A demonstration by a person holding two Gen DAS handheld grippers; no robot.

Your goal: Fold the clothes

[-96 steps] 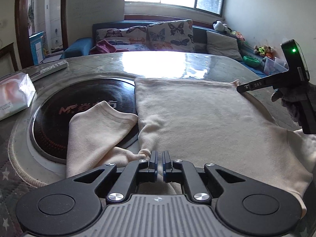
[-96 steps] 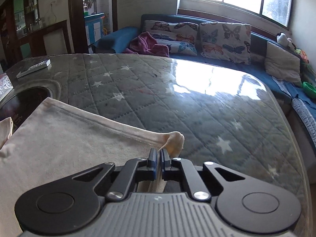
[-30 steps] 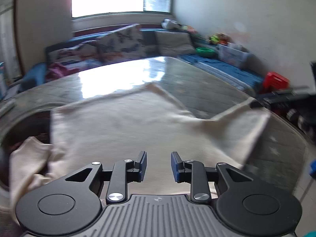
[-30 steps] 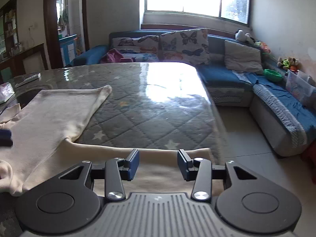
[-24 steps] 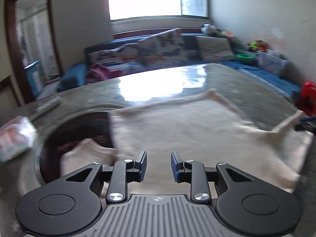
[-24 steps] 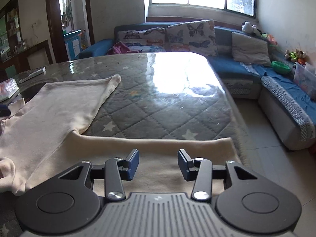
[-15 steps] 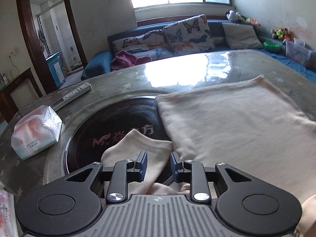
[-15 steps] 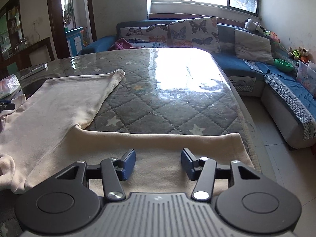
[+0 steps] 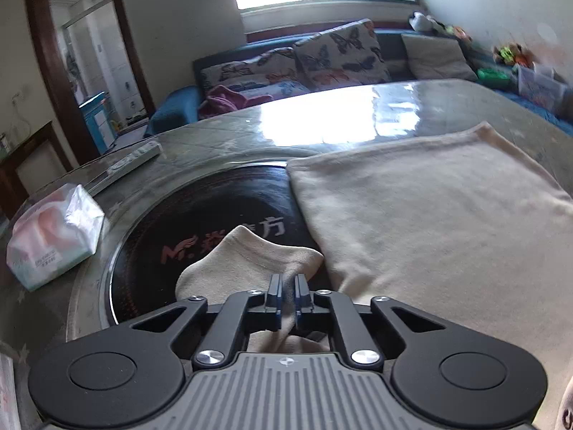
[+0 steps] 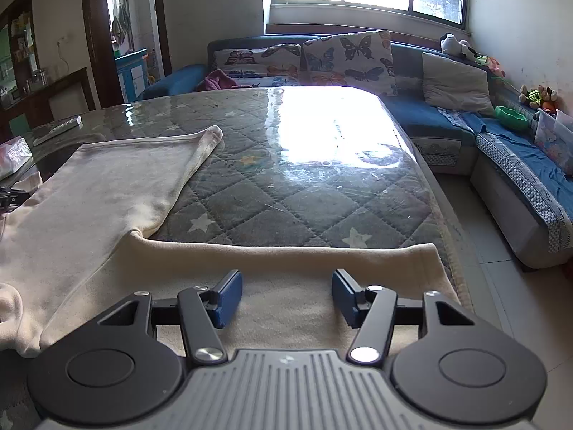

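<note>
Showing a cream garment (image 9: 422, 215) spread flat on the quilted, glass-topped surface (image 10: 304, 165), one sleeve (image 9: 250, 261) lying over the dark round inset (image 9: 200, 222) at 9 o'clock of the body. Left gripper (image 9: 285, 288): jaws narrow, pinching a ridge of that sleeve's cloth. Right gripper (image 10: 286, 295): jaws wide, holding nothing, poised above the other sleeve (image 10: 304, 268), which stretches toward the surface's edge at 3 o'clock.

Risks: the thin pinch may slip if the sleeve is lifted quickly, or drag the body askew and wrinkle it; the right-hand sleeve end lies close to the edge and could slide off if nudged; a tissue pack (image 9: 53, 236) at 9 o'clock could catch a swung sleeve.

Hidden: the neckline and near hem are cut off behind the gripper bodies; how much cloth sits between the left jaws is unclear, probably a single fold.
</note>
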